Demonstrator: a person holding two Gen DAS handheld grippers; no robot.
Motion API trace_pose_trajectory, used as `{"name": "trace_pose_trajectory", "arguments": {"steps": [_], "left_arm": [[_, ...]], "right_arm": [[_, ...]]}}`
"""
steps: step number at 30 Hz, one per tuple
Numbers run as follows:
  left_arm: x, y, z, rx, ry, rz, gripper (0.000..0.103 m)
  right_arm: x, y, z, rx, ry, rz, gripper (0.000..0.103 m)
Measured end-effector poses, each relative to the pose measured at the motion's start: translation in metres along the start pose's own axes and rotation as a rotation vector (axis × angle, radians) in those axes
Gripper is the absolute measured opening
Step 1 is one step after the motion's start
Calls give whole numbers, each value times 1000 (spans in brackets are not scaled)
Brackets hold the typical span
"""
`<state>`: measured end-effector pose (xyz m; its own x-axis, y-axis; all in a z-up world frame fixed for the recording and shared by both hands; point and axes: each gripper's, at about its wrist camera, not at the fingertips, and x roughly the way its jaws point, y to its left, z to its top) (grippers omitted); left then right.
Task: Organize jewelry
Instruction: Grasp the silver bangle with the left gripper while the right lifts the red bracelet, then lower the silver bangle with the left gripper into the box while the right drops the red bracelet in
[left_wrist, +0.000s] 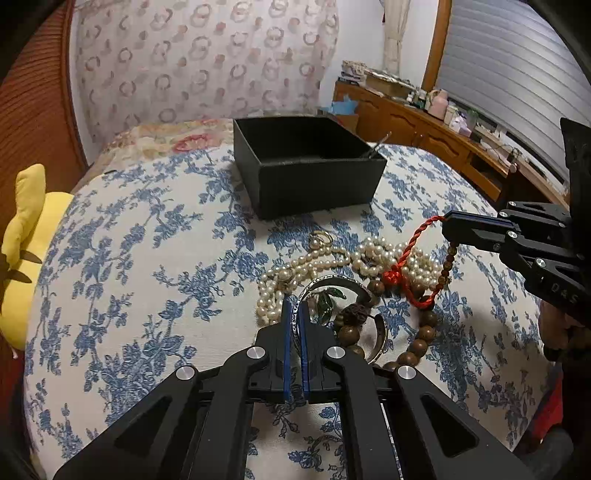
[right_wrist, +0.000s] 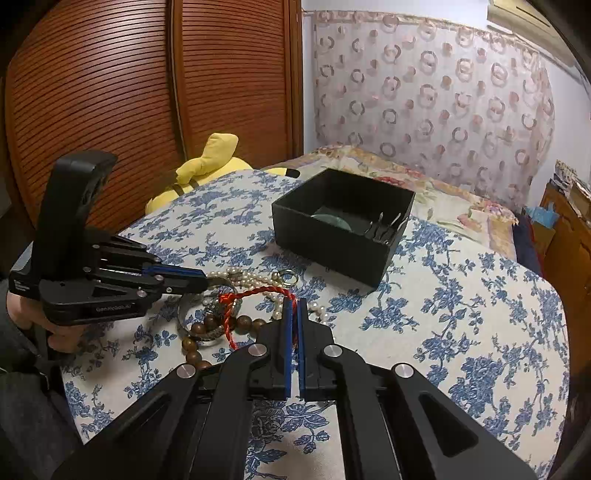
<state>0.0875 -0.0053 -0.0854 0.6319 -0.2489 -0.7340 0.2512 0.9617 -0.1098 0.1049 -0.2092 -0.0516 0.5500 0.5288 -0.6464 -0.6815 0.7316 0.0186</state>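
Note:
A heap of jewelry lies on the blue-flowered cloth: a pearl necklace, a brown wooden bead bracelet, a green leaf piece and a silver bangle. My left gripper is shut on the silver bangle's rim; it also shows in the right wrist view. My right gripper is shut on a red twisted cord and lifts its end; it also shows in the left wrist view, with the cord running down to the heap. A black open box stands beyond the heap.
The black box holds a green disc and some metal pins. A yellow plush toy lies at the table's left edge. A wooden slatted door and a patterned curtain stand behind.

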Motion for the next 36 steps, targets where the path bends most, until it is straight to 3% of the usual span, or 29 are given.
{"name": "trace_pose_trajectory", "arguments": {"steps": [15,29,36], "left_arm": [[-32,2,29,4,-105,21,3],[-16,2,75,12,-133,14,3],[0,6,99,7,-131,18,3]], "right_arm": [[-19,-10,17,12,-62,-31,3],[-27,-59,58,39,-154,-72,3],[-9,-87,69,73,-153,-44,3]]}}
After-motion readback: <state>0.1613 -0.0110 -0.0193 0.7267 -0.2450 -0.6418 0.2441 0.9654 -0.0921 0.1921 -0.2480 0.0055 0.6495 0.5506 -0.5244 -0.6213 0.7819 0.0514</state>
